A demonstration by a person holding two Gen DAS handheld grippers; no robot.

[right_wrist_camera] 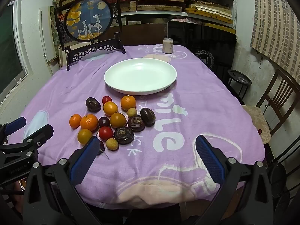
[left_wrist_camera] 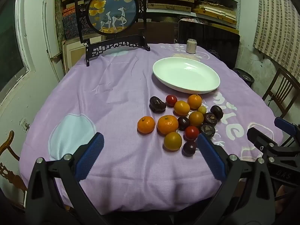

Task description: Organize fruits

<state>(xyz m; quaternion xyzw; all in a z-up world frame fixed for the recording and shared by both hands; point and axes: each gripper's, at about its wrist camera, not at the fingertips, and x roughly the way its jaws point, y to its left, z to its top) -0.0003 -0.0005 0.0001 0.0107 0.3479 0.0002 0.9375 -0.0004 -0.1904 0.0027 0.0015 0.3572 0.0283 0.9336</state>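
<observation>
Fruits (right_wrist_camera: 114,120), orange, red, yellow and dark purple, lay clustered just in front of the white plate (right_wrist_camera: 140,76); your left gripper (left_wrist_camera: 150,155) and right gripper (right_wrist_camera: 148,159) hovered with jaws wide apart, holding nothing.

The left gripper (left_wrist_camera: 150,155) hangs with jaws wide apart and nothing between them above the counter (left_wrist_camera: 116,97); fruits (left_wrist_camera: 180,121) cluster at one o'clock, the white plate (left_wrist_camera: 211,88) beyond them.

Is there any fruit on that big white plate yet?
No, the big white oval plate holds nothing; the mixed fruits all lie on the purple cloth.
</observation>
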